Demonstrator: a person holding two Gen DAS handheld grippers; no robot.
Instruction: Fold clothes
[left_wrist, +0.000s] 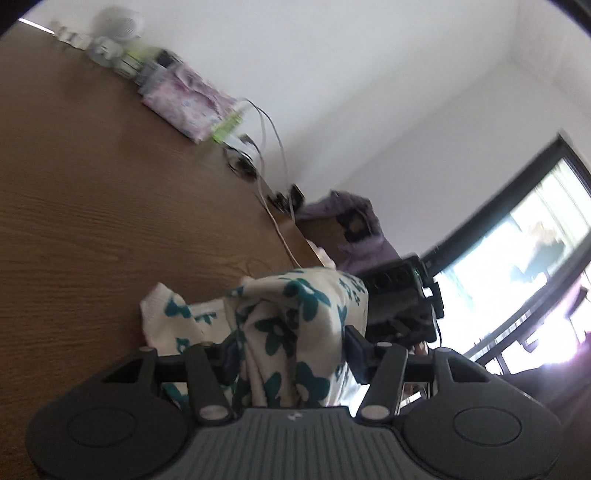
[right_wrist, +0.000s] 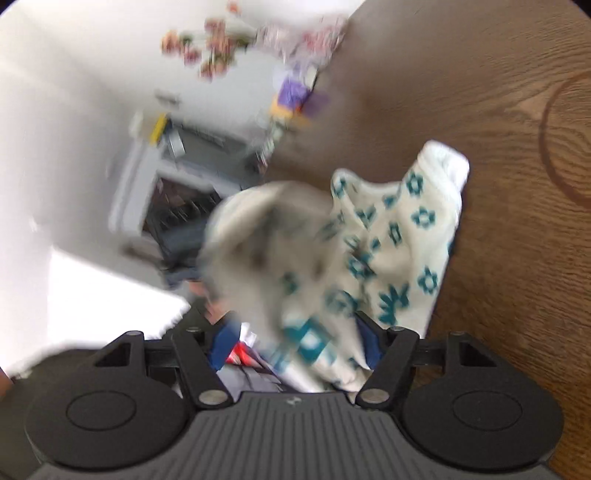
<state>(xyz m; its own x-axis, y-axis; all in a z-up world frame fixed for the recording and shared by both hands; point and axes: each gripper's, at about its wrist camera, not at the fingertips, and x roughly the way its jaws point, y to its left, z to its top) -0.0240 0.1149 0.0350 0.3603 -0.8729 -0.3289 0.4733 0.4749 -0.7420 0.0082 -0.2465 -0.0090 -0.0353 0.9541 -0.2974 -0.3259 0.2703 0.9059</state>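
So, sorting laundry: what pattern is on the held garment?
Cream garment with teal flower shapes; clearest in the left wrist view.

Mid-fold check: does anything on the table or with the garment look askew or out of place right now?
The cream garment with teal flowers is bunched, not flat, bundled between the left gripper and the right gripper. A loose white cable trails across the wooden table. No spill or damage shows; both views are blurred.

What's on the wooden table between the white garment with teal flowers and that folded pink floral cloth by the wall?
In the left wrist view, only bare wooden table lies between the white teal-flowered garment and the folded pink floral cloth; a white cable runs alongside.
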